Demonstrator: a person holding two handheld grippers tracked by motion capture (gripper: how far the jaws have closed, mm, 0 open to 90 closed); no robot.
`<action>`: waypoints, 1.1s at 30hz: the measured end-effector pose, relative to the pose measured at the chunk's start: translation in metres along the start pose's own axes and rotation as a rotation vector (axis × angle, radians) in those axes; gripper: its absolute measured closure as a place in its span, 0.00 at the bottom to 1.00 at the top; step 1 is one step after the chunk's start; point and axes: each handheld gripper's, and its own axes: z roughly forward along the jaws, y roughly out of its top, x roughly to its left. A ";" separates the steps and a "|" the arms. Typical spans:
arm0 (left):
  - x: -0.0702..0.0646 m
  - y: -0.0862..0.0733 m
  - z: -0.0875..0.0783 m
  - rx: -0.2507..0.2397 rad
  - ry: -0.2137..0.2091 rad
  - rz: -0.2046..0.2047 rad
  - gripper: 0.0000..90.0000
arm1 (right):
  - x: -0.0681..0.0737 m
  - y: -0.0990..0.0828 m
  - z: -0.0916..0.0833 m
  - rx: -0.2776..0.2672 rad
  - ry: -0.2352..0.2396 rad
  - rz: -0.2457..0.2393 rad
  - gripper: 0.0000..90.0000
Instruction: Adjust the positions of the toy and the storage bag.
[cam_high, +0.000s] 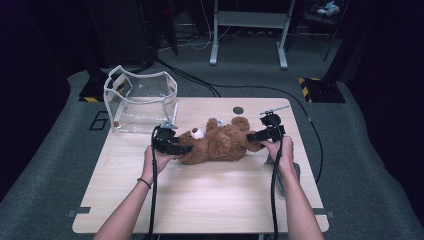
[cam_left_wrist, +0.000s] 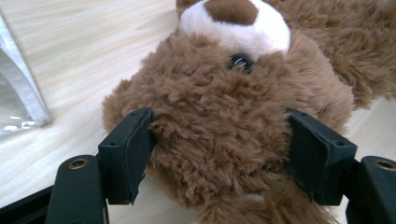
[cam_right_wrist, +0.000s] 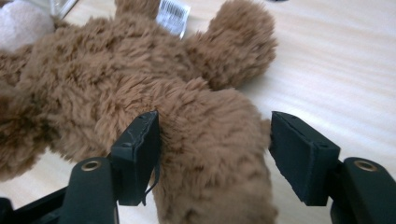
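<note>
The teddy bear (cam_high: 220, 142) lies on its back at the centre of the table (cam_high: 200, 200), head toward nine o'clock. The left gripper (cam_left_wrist: 219, 154) clamps the head, pads pressed into the fur. The right gripper (cam_right_wrist: 212, 154) straddles a leg at three o'clock, both pads against the fur. The clear bag (cam_high: 140, 100) stands open at ten o'clock; lifting and bagging seem left.
</note>
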 end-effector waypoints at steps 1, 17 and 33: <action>-0.001 -0.001 0.000 -0.003 -0.001 -0.004 0.30 | 0.001 -0.003 0.000 0.001 0.006 0.001 0.38; -0.007 -0.016 0.001 0.007 -0.015 -0.004 0.31 | 0.007 -0.038 0.001 -0.014 0.038 -0.049 0.41; -0.007 -0.019 0.003 0.031 -0.022 -0.005 0.41 | 0.018 -0.046 -0.003 -0.059 0.012 -0.109 0.75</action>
